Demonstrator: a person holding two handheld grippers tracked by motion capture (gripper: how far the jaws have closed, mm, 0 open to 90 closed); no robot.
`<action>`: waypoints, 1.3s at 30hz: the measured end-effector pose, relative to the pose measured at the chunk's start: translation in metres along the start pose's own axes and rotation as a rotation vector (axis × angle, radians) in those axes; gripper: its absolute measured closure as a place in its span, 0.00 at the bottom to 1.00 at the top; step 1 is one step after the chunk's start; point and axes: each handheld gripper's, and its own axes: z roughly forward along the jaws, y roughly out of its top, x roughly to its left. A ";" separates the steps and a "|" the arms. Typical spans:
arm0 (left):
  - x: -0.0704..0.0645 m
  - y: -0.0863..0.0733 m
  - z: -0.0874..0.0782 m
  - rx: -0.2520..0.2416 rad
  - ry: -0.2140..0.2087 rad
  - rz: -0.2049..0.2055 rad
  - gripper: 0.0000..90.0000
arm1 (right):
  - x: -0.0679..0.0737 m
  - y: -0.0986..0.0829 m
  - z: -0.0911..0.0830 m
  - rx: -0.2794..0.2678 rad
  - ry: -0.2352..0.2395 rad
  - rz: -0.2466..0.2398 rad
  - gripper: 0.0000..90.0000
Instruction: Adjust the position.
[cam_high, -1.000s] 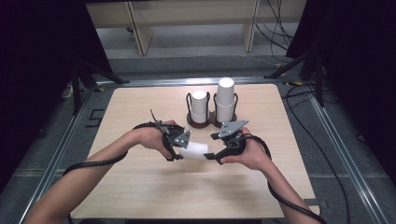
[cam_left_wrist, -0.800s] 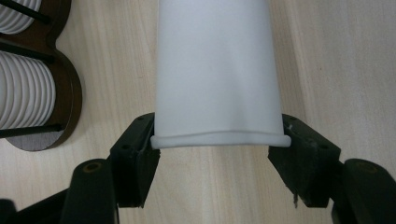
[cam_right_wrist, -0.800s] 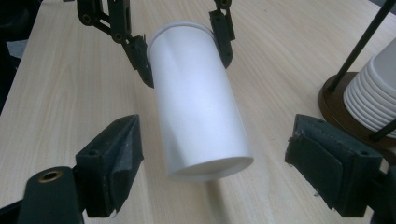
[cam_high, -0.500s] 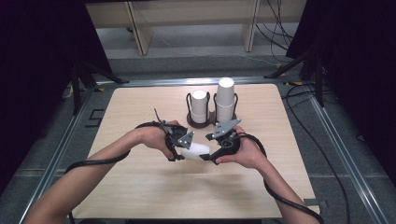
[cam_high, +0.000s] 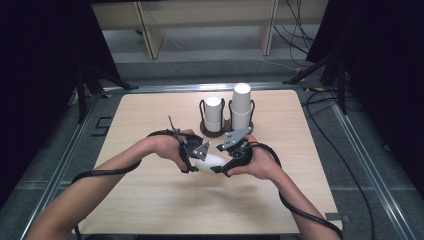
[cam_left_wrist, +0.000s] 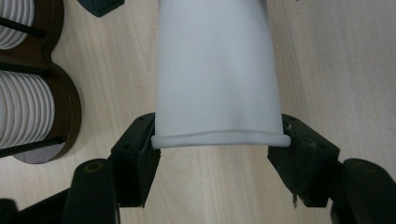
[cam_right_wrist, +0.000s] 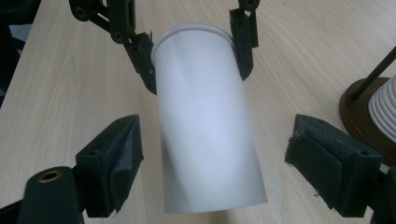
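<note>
My left tongs (cam_high: 200, 156) are clamped on a white paper cup (cam_high: 209, 161), the two black jaws pressing on opposite sides of its rolled rim, as the left gripper view shows with the cup (cam_left_wrist: 217, 74) running straight away from them. My right tongs (cam_high: 224, 160) stand released: in the right gripper view their jaws are spread wide on either side of the cup (cam_right_wrist: 208, 126), with clear gaps to its wall and no contact. The cup is held just above the worktop (cam_high: 150, 200), lying on its side between my two hands, near the middle of the front half of the surface. Its long axis runs from hand to hand, rim toward my left hand, closed bottom toward my right, so the right tongs face it end-on and already straddle the bottom half. I judge that closing the right jaws where they are would catch the cup's body; the left hand has the only grip for now. Farther back on the worktop stands a dark wooden holder (cam_high: 212, 131) with two stacks of white cups (cam_high: 240, 106), the right stack taller, well apart from my hands.
</note>
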 end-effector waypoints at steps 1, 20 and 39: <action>0.001 0.000 0.000 0.010 0.000 0.011 0.38 | 0.000 0.000 0.000 0.000 0.000 0.000 0.20; 0.001 0.004 -0.001 0.024 -0.001 0.038 0.38 | 0.002 0.001 0.012 0.029 0.029 -0.018 0.20; -0.001 0.005 0.000 -0.001 -0.012 0.013 0.38 | 0.003 -0.004 0.017 0.044 0.043 -0.002 0.22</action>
